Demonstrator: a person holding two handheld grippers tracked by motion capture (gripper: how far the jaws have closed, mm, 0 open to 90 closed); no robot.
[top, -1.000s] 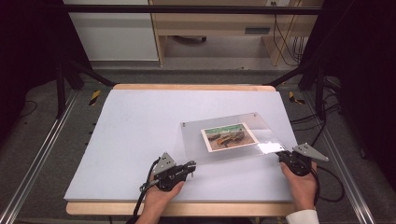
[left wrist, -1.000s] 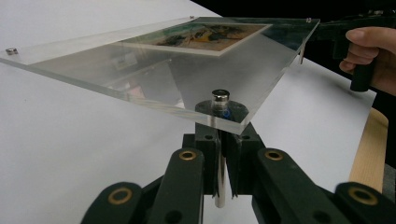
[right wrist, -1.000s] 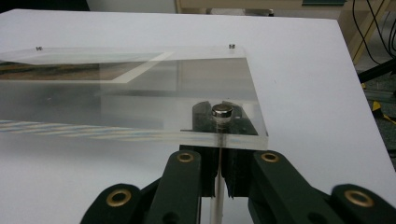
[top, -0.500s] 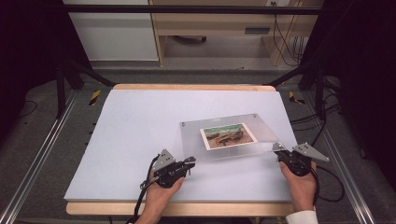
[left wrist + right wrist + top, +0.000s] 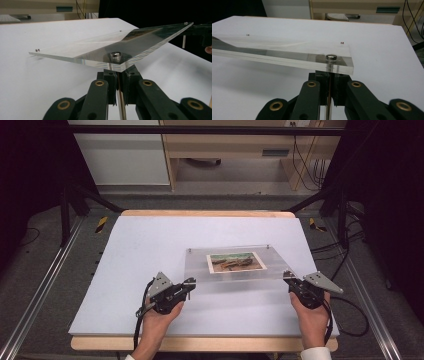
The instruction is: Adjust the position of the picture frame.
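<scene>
Desk (image 5: 150, 250): white surface bare across the whole left half and along the far edge; passage open there from the left edge to the far-left corner. Right half: clear acrylic frame (image 5: 235, 262) with a photo inside spans from mid-desk nearly to the right edge, near side lifted, far side low toward the desk. It blocks a straight crossing there. Left tongs (image 5: 190, 282) and right tongs (image 5: 287, 276) occupy its two near corners. Strip along the near edge between the two hands is open. Dark stand legs (image 5: 75, 205) flank the far corners off the desk.
</scene>
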